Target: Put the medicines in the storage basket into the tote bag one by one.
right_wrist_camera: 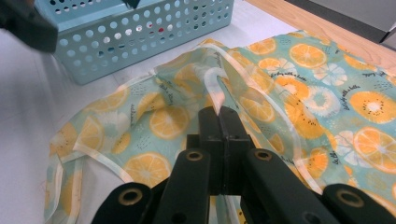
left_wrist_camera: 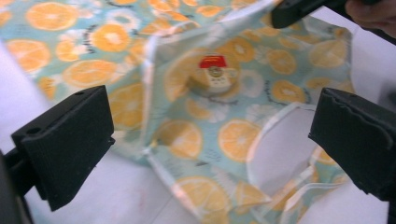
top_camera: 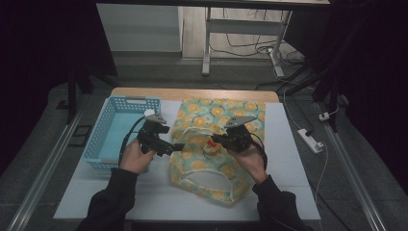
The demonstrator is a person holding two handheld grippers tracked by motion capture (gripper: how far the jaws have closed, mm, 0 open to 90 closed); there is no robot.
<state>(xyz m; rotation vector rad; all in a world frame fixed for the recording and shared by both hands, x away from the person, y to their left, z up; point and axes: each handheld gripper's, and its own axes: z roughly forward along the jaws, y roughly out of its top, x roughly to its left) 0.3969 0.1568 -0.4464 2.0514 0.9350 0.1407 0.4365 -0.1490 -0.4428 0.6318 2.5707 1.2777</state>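
1. The apron point(top_camera: 211, 154), teal with orange slices, lies on the white worktop point(top_camera: 288, 192) right of centre. Its long axis runs from the near edge toward the far wooden edge, with the neck loop point(top_camera: 211, 180) pointing at the near edge.
2. The right gripper point(top_camera: 217, 139) sits over the apron's middle. In the right gripper view its jaws are pressed together on a raised fold of the apron point(right_wrist_camera: 219, 88).
3. A small round cream piece with a red tab point(left_wrist_camera: 214, 74) rests on the cloth, just beside the right gripper in the high view.
4. The left gripper point(top_camera: 177, 147) hovers at the apron's left edge. In the left gripper view its jaws stand wide apart, nothing between them, facing the cloth.
5. A blue perforated basket point(top_camera: 103, 130) stands at the worktop's far left, just beside the apron's far left corner.
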